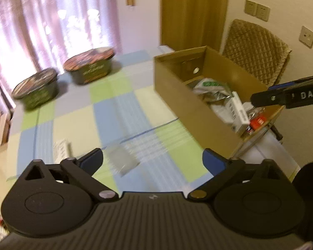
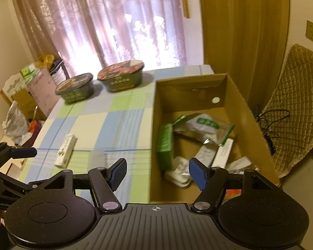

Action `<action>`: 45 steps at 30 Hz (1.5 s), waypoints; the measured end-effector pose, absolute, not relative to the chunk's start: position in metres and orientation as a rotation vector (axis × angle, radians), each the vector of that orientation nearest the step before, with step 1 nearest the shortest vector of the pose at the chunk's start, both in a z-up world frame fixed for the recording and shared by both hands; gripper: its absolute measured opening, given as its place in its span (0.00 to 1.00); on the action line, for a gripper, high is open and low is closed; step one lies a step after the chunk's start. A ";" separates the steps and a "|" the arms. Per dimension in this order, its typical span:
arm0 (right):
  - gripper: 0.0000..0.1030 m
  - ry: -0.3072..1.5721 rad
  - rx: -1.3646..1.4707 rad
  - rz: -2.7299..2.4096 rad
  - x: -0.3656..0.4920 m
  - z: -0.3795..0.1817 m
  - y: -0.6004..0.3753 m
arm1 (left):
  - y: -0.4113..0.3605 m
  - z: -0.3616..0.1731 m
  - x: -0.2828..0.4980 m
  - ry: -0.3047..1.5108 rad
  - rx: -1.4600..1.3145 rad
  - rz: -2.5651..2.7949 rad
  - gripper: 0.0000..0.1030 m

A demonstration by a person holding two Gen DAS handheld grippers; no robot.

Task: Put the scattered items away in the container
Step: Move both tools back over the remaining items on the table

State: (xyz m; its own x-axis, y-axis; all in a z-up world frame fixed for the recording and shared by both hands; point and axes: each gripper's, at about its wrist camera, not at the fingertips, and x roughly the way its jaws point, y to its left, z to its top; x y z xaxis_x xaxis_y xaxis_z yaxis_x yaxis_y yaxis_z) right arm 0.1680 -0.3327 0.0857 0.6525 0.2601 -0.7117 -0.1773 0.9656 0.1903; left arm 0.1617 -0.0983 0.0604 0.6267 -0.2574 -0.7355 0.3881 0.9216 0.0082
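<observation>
A cardboard box (image 1: 177,102) (image 2: 248,112) stands on the right of the checked tablecloth. It holds a green carton (image 2: 164,145), a white packet with a green label (image 2: 206,125) and several white boxes. On the cloth lie a small white box (image 1: 61,152) (image 2: 65,150) and a blurred clear packet (image 1: 123,161) (image 2: 97,156). Two lidded noodle bowls (image 1: 36,90) (image 1: 89,65) sit at the far side. My left gripper (image 1: 153,162) hangs open above the clear packet, holding nothing. My right gripper (image 2: 158,174) is open and empty over the box's near left wall.
A chair with a quilted cover (image 2: 296,112) stands behind the box to the right. Curtains (image 2: 119,20) hang beyond the table's far edge. Cartons and bags (image 2: 27,95) pile up off the table's left side. Bare tablecloth (image 1: 114,108) lies between bowls and grippers.
</observation>
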 end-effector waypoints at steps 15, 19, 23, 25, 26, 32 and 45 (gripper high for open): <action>0.97 0.825 0.032 0.390 0.136 0.095 -0.243 | 0.001 0.067 0.102 0.820 0.054 -0.164 0.99; 0.97 0.856 0.008 0.419 0.133 0.093 -0.222 | 0.021 0.065 0.094 0.823 0.031 -0.121 0.99; 0.97 0.866 -0.010 0.442 0.132 0.089 -0.205 | 0.035 0.063 0.090 0.827 0.016 -0.088 0.99; 0.97 0.872 -0.017 0.451 0.132 0.086 -0.198 | 0.040 0.061 0.089 0.832 0.009 -0.079 0.99; 0.97 0.875 -0.019 0.454 0.133 0.085 -0.196 | 0.043 0.060 0.089 0.835 0.007 -0.074 0.99; 0.97 0.902 -0.020 0.456 0.143 0.067 -0.185 | 0.052 0.046 0.101 0.863 0.004 -0.055 0.99; 0.97 0.949 -0.006 0.455 0.215 -0.019 -0.163 | 0.059 -0.011 0.188 0.905 -0.020 -0.036 0.99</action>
